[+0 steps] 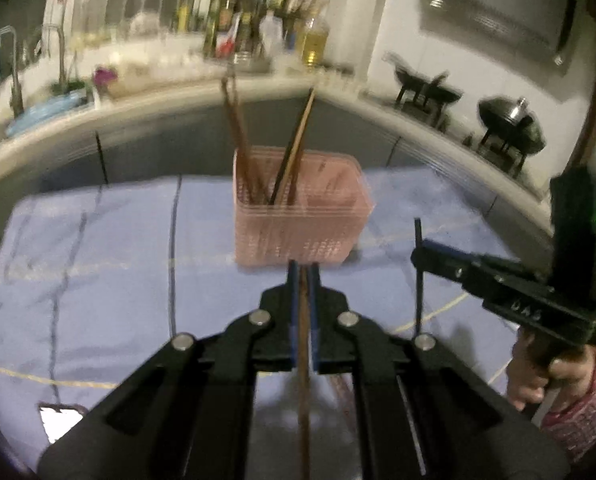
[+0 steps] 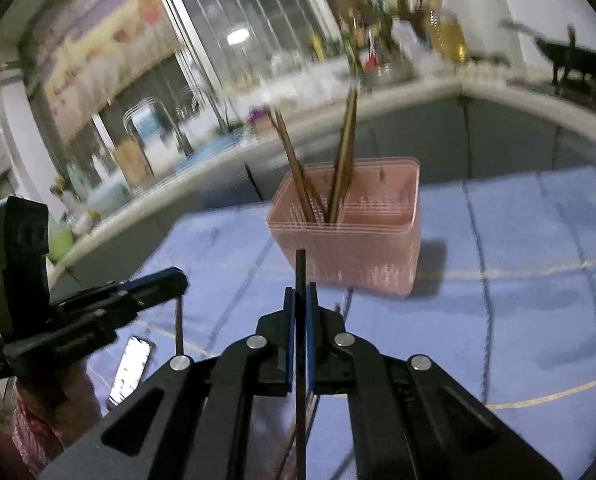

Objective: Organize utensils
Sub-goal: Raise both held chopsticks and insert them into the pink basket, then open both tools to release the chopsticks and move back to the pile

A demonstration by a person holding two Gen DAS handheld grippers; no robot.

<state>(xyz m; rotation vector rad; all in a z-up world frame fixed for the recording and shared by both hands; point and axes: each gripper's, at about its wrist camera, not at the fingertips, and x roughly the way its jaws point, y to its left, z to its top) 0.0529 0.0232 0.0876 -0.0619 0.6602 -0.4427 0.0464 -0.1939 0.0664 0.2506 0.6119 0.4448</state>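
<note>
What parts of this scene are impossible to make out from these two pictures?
- Left wrist view: the brown chopstick in the left gripper runs off the bottom edge.
- Right wrist view: the black chopstick does likewise.
- Both views: motion blur smears the counter bottles.
- Pink basket: its mesh wall hides the chopsticks' lower ends.

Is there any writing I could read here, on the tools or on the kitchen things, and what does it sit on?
"DAS": pale letters, roughly legible, on the black body of the right hand-held gripper, seen from the left wrist view.
Labels on the glass bottles along the white kitchen counter: too blurred to read.
Lit phone screen on the blue cloth: too blurred to read.
</note>
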